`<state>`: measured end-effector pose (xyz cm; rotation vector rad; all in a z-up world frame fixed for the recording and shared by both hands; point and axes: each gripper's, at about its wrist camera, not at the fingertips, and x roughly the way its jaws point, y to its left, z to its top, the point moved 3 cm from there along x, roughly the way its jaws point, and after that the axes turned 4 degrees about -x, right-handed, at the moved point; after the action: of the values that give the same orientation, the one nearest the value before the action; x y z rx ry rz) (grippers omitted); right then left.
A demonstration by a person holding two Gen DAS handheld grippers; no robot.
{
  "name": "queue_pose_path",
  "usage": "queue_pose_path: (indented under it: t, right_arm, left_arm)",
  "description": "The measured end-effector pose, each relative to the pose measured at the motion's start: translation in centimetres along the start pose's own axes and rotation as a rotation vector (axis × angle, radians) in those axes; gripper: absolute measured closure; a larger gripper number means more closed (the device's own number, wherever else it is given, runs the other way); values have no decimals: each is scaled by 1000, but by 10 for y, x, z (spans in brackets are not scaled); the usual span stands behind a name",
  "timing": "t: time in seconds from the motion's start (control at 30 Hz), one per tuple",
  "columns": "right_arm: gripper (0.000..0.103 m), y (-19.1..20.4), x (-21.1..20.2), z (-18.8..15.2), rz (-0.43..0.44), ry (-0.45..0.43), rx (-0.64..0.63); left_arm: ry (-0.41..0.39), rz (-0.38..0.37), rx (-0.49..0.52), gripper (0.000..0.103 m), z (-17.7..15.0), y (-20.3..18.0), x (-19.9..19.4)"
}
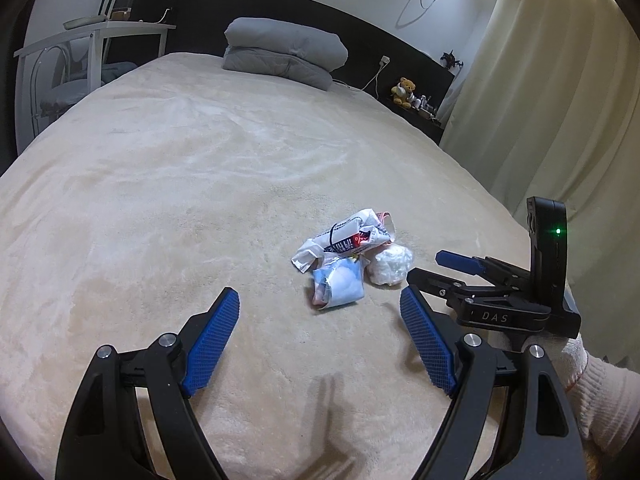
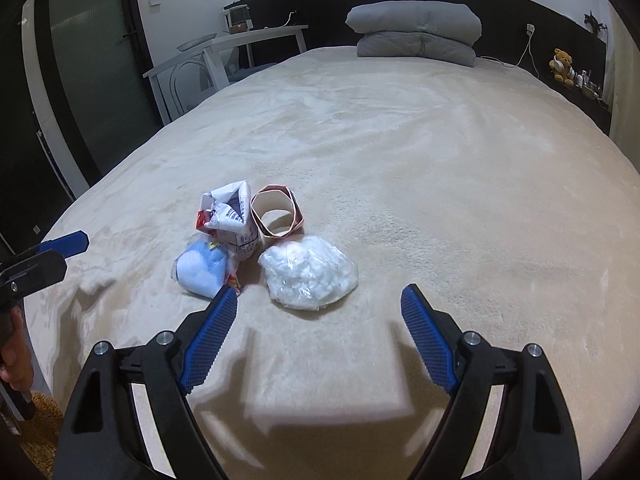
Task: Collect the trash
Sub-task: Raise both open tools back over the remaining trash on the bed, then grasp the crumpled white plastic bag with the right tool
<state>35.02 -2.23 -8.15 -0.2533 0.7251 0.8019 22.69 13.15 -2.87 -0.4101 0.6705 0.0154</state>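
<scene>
Four scraps of trash are lying clustered on the bed, none collected yet. Left gripper and right gripper are hovering nearby, jaws spread, grasping nothing.

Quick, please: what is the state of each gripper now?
Left gripper: open, holding nothing.
Right gripper: open, holding nothing; trash lies ahead.

Gray folded duvet, teddy
</scene>
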Motion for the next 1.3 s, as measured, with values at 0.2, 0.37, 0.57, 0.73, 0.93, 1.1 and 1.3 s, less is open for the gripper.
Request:
queue_pose_path:
  t: [0.2,0.37,0.57,0.73,0.93,1.1,1.3]
  right_arm:
    - [22,3,25,9,1,27,-25]
    - [32,1,42,14,2,63,-16]
    - [44,1,37,15,14,59,-20]
    - [45,1,21,12,15,45,-18]
    - [45,0,2,6,19,28,-18]
    - [45,-6,-13,4,19,8,-2]
    - [45,-17,-32,1,20,-14,20]
  left_arm:
    - [23,14,20,22,-2,8,16]
    - [33,27,22,22,-4,11,22]
    - [33,35,26,22,-5,11,24]
    - [39,44,33,22,-6,7,30]
    - [53,56,51,22,-8,-3,43]
    - [67,85,63,22,-8,-17,59]
    - [76,127,81,22,-5,-31,84]
